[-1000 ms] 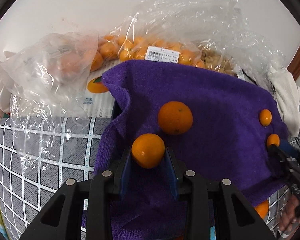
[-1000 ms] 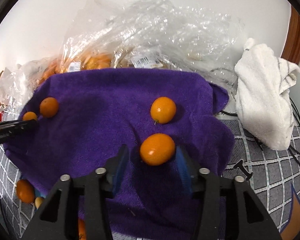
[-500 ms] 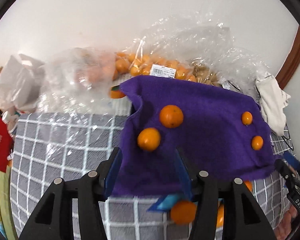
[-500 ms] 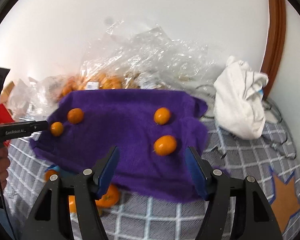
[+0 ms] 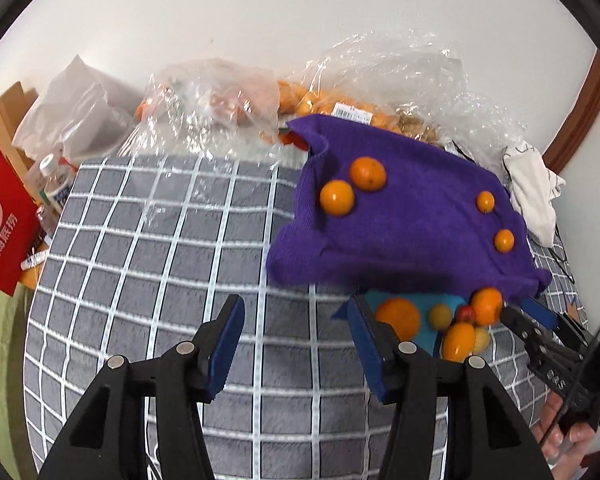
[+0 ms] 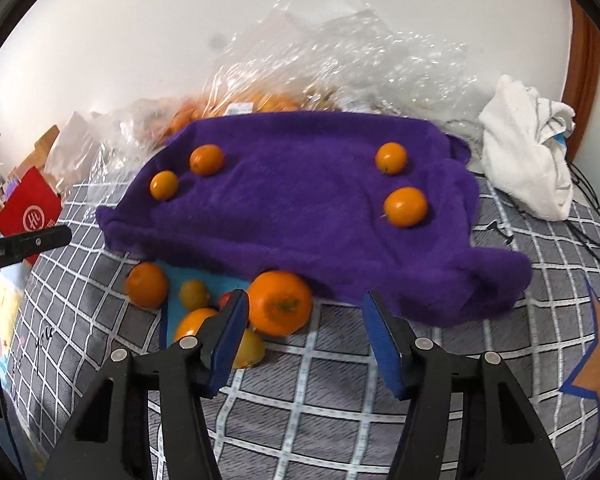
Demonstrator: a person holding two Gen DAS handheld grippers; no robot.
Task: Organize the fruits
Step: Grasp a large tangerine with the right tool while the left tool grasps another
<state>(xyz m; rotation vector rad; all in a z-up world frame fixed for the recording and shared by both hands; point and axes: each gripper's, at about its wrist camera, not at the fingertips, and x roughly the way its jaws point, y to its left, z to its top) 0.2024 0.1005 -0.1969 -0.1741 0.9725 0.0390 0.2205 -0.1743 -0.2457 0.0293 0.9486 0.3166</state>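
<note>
A purple towel (image 5: 412,224) (image 6: 308,208) lies on the grey checked bed cover, with several small oranges on it: two at its left (image 5: 337,197) (image 5: 367,173) and two at its right (image 6: 405,207) (image 6: 390,157). Below its near edge, a heap of fruit rests on a blue sheet (image 6: 172,312), including a big orange (image 6: 279,303) (image 5: 398,318). My left gripper (image 5: 296,326) is open and empty, over the cover left of the heap. My right gripper (image 6: 305,322) is open and empty, just in front of the big orange.
Clear plastic bags of oranges (image 5: 308,104) (image 6: 320,76) lie behind the towel against the white wall. A white cloth (image 6: 528,148) sits at the right, and a red bag (image 5: 4,220) and a bottle (image 5: 52,180) at the left. The checked cover (image 5: 160,260) spreads in front.
Both grippers let go of their oranges on the towel, opened wide and pulled back toward me. The fruit heap on the blue sheet has come into view.
</note>
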